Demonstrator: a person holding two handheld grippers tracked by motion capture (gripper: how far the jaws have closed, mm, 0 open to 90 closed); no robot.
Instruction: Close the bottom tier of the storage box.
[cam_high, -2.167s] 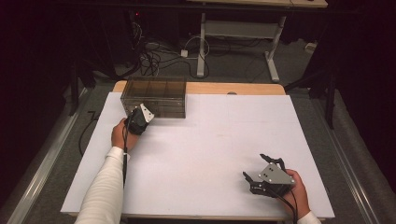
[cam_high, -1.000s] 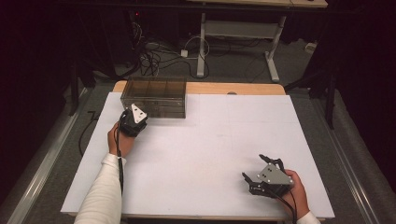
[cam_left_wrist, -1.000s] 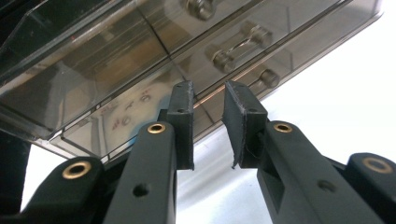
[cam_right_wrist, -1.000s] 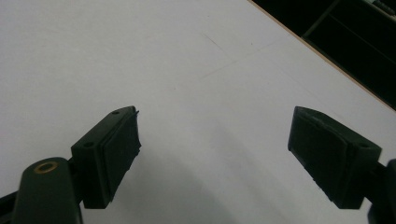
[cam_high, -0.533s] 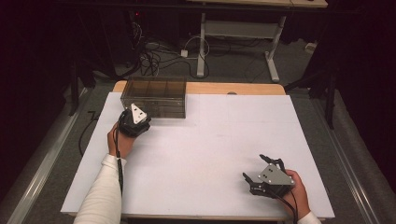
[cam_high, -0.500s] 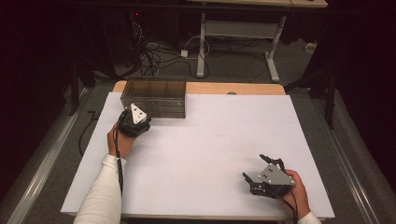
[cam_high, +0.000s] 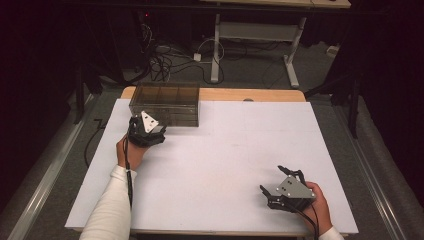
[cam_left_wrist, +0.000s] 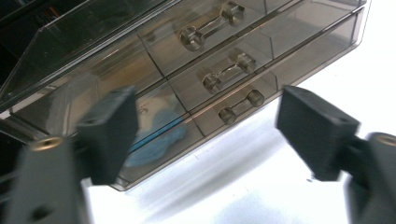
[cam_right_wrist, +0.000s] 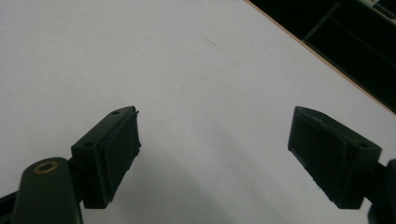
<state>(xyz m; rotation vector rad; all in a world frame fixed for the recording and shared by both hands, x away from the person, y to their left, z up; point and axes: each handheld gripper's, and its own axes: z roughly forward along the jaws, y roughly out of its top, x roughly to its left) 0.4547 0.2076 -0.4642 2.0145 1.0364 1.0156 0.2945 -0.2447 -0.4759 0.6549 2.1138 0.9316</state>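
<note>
A smoky clear drawer box (cam_high: 165, 102) stands at the table's back left. In the left gripper view its front (cam_left_wrist: 261, 42) shows three small bar handles (cam_left_wrist: 240, 106), and something blue (cam_left_wrist: 156, 135) lies inside a lower compartment. My left gripper (cam_high: 146, 134) sits just in front of the box, a short way off it. Its jaws (cam_left_wrist: 205, 126) have just been opening and stand wide apart with nothing between them. My right gripper (cam_high: 271, 180) rests near the table's front right, and its jaws (cam_right_wrist: 215, 144) are open over bare white surface.
The white table top (cam_high: 235, 145) has a wooden strip along its far edge (cam_high: 250, 95). Beyond it are cables and desk legs on the dark floor (cam_high: 215, 55). A dark drop borders the right edge in the right gripper view (cam_right_wrist: 345, 51).
Since the earliest frame the left gripper has drawn back slightly from the box and tilted its grey plate upward. Over the last second neither hand has shifted.
</note>
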